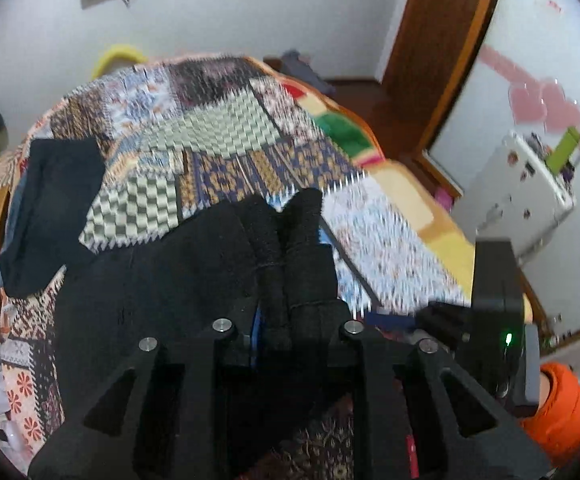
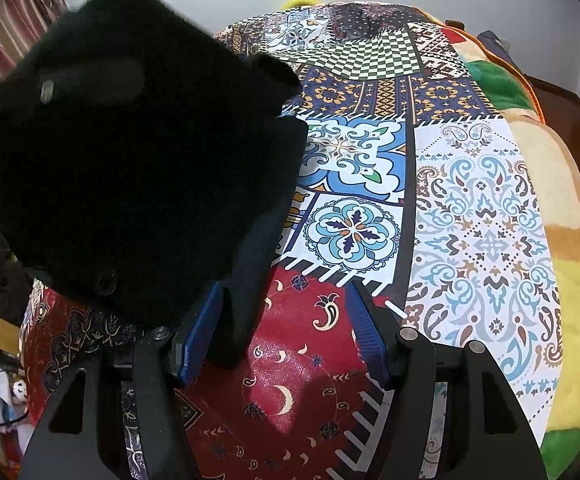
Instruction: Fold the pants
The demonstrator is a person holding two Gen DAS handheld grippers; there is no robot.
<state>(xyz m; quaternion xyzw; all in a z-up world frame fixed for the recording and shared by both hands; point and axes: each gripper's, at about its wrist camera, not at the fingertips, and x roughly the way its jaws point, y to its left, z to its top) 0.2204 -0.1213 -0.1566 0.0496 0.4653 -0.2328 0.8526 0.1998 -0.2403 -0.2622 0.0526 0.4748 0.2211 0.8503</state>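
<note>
The left claw point(image 1: 285, 280) is clamped on a bunched fold of the black pants point(image 1: 161, 280), lifting it over the quilt point(image 1: 225, 136) on the bed. The right claw point(image 2: 285, 328) gapes wide, gripping nothing, pants draped beside it. Folding looks midway; flattening remains.

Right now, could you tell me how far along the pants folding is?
Done: a dark folded garment already lies on the patchwork bedspread. In hand: the left gripper pinches a bunch of the black pants; the right gripper is open, with black cloth at its left finger. Left: flattening and finishing the folds.
</note>
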